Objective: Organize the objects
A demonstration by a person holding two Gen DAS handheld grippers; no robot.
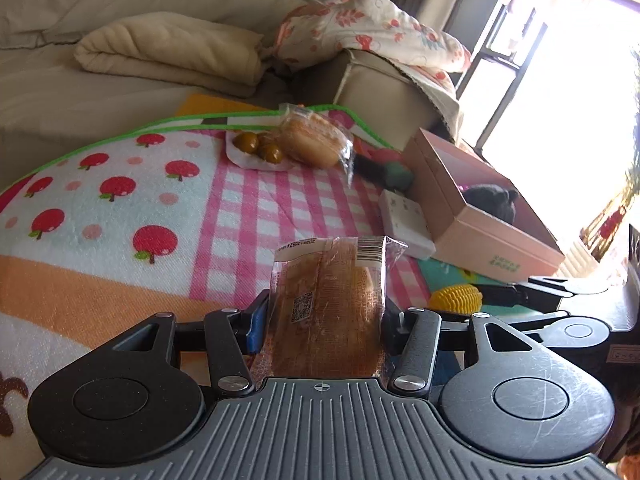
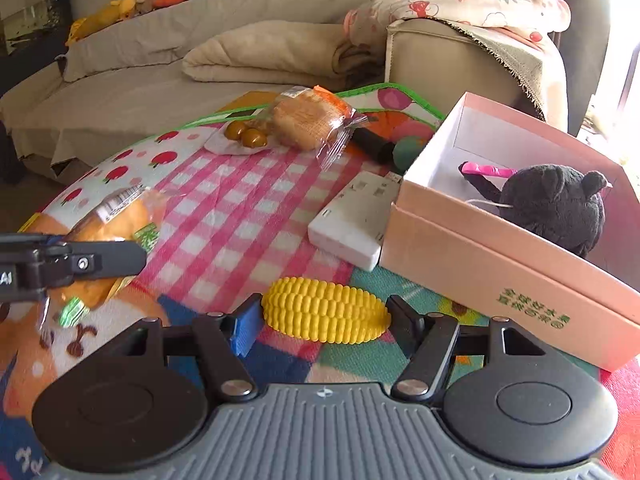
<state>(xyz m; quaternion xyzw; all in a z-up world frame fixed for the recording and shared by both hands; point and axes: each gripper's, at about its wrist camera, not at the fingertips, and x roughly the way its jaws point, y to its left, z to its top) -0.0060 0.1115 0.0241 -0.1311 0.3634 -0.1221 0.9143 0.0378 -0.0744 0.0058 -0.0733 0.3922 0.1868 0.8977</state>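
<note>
Left wrist view: the left gripper (image 1: 324, 320) has its jaws closed part-way on a wrapped bread packet (image 1: 326, 304), which stands upright between the fingers, its barcode end up and its sides pressed by both pads. The packet is lifted over the patterned blanket (image 1: 240, 208). Farther ahead lies a second wrapped bun (image 1: 316, 140) against a white plate (image 1: 240, 158) carrying brown round fruits (image 1: 258, 146). To the right sit a white power strip (image 1: 404, 220) and an open pink box (image 1: 496, 236), touching each other.

Right wrist view: the right gripper (image 2: 320, 320) is spread wide around a yellow toy corn cob (image 2: 326, 310), which lies on the blanket crosswise between the fingers. Its right tip is at or just short of the black finger; whether the blue pad touches its left end I cannot tell. It does not look clamped. The pink box stands just to the right, its near wall close to the right finger, with a dark plush toy (image 2: 556, 204) and a pink pen (image 2: 486, 170) inside. Open checked blanket stretches ahead between corn and plate. The left gripper enters at the left edge with the bread packet.
</note>
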